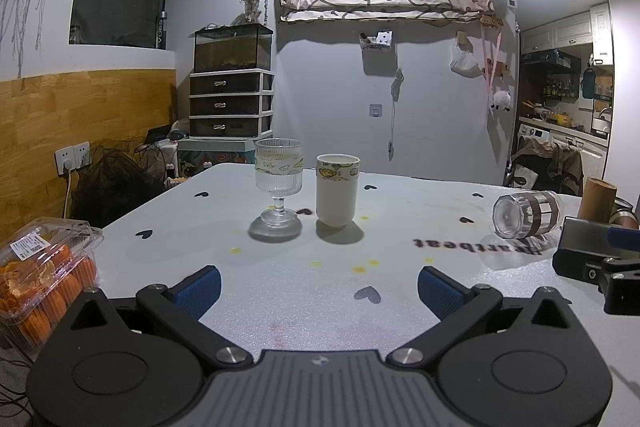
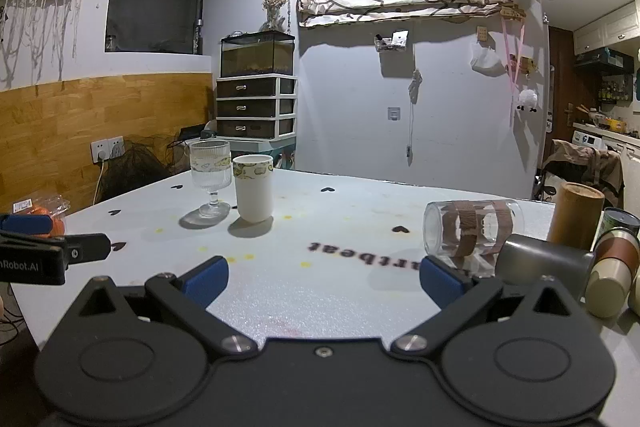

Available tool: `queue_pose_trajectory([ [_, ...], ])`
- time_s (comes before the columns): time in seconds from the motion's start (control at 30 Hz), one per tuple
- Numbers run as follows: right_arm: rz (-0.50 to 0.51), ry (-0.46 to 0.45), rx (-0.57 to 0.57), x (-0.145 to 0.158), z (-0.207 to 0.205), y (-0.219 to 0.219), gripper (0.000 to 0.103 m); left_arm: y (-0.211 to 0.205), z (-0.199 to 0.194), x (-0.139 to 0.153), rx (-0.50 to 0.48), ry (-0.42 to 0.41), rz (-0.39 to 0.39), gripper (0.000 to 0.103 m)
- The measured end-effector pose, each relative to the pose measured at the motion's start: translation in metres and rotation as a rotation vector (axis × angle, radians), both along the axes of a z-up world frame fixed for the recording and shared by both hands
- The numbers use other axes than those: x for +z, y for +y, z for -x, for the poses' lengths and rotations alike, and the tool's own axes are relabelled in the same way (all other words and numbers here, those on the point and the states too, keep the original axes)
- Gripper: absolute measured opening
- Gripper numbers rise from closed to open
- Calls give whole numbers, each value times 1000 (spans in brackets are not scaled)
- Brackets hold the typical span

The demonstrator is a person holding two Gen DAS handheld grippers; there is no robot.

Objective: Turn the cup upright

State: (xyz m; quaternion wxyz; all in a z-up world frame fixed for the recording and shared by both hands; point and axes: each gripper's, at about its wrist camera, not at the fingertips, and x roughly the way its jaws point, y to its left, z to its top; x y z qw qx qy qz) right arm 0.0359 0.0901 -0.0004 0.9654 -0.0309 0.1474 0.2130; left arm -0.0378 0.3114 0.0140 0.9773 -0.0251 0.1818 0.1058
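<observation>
The clear glass cup (image 2: 472,233) lies sideways on your speckled pale table (image 2: 340,291); both tongs (image 1: 319,291) (image 2: 324,281) are open, empty.

Orange box (image 1: 44,279) cut by left edge; "Heartbeat" lettering (image 2: 384,257) partly behind claw finger.

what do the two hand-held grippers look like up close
Both look alike. The left hand-held gripper and right hand-held gripper have matte black bodies with round housings, triangular cut-outs, silver screws and ribbed blue pads. White lettering ending "Robot.AI" marks the left one's side. No cables or sleeves show.
</observation>
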Motion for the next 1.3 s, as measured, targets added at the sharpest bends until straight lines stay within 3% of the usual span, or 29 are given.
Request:
queue_pose_trajectory([
  [1.3, 0, -1, -11, 2, 3, -6, 103, 0, 0, 0, 0, 3, 0, 103],
])
